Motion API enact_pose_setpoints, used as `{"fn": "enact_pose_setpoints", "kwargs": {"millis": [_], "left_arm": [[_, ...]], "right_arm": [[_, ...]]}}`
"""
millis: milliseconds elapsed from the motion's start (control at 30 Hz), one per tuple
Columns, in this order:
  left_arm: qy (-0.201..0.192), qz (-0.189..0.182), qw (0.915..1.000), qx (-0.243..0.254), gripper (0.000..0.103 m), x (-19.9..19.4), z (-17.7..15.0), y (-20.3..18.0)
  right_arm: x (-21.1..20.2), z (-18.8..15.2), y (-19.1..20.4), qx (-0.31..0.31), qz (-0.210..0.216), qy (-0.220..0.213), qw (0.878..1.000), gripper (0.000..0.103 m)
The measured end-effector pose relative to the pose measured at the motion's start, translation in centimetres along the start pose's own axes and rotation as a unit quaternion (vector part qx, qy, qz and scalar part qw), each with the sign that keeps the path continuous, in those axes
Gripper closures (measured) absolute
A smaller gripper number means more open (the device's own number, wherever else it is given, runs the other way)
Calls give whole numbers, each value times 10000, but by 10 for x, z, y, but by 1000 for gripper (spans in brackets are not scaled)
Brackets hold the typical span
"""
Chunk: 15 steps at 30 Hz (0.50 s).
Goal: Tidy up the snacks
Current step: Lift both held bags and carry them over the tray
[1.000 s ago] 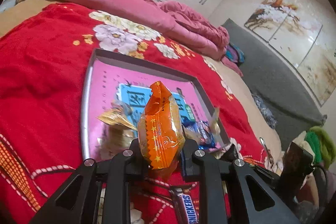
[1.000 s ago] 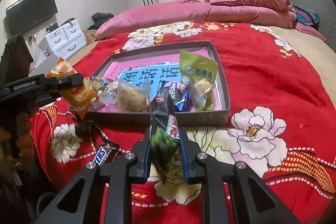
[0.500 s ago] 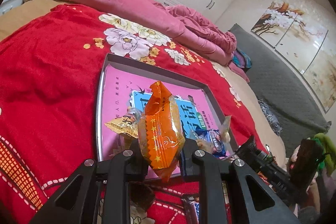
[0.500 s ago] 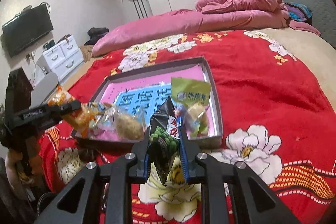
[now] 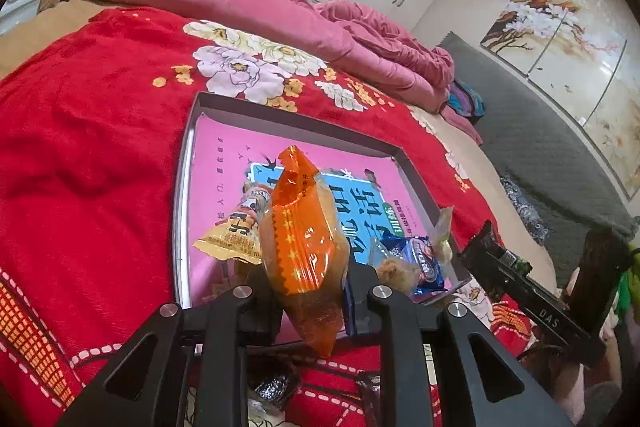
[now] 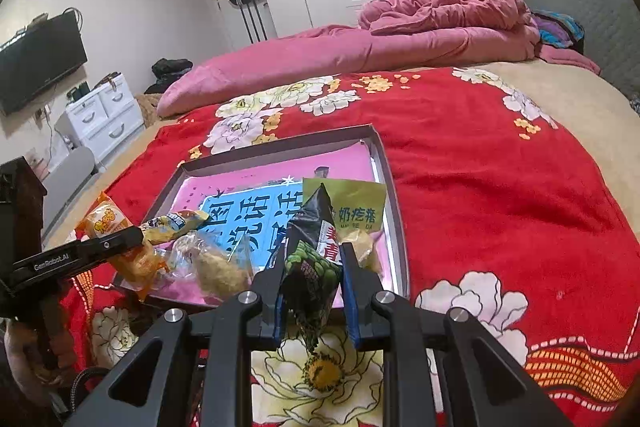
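My left gripper [image 5: 308, 291] is shut on an orange snack packet [image 5: 304, 239] and holds it above the near edge of a grey tray [image 5: 182, 187] with a pink and blue floor. My right gripper [image 6: 312, 291] is shut on a black and green snack packet [image 6: 310, 263] at the tray's [image 6: 394, 211] near rim. The left gripper [image 6: 120, 239] with the orange packet [image 6: 108, 223] also shows in the right wrist view. Several snacks lie in the tray: a yellow packet [image 5: 236, 231], a blue packet [image 5: 416, 259], a green-topped bag [image 6: 352, 211].
The tray lies on a red floral blanket [image 6: 500, 187] on a bed. A pink quilt [image 6: 360, 51] is heaped behind. A dark wrapped sweet [image 5: 272, 387] lies on the blanket below the left gripper. A grey headboard [image 5: 560, 163] stands at the right.
Both grippers have moved forward and up toward the tray with their packets still held. The tray now looks closer in both views.
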State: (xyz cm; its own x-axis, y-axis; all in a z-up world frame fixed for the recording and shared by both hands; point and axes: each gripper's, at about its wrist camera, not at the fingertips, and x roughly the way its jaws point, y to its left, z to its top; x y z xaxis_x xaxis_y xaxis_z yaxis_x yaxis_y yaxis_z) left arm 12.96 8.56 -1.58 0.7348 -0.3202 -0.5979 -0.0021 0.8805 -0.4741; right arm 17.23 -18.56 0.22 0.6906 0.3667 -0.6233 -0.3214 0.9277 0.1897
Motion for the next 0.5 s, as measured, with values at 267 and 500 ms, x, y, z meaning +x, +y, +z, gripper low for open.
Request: {"fn": "enact_pose_setpoints", "kwargs": {"millis": [267, 500], "left_arm": [[10, 48, 10000, 26, 79, 7, 1, 1], [6, 48, 10000, 52, 79, 10, 3, 1]], "right_arm": [[18, 3, 12, -261, -97, 89, 9996, 80], [32, 6, 18, -360, -202, 111, 9991, 80]]}}
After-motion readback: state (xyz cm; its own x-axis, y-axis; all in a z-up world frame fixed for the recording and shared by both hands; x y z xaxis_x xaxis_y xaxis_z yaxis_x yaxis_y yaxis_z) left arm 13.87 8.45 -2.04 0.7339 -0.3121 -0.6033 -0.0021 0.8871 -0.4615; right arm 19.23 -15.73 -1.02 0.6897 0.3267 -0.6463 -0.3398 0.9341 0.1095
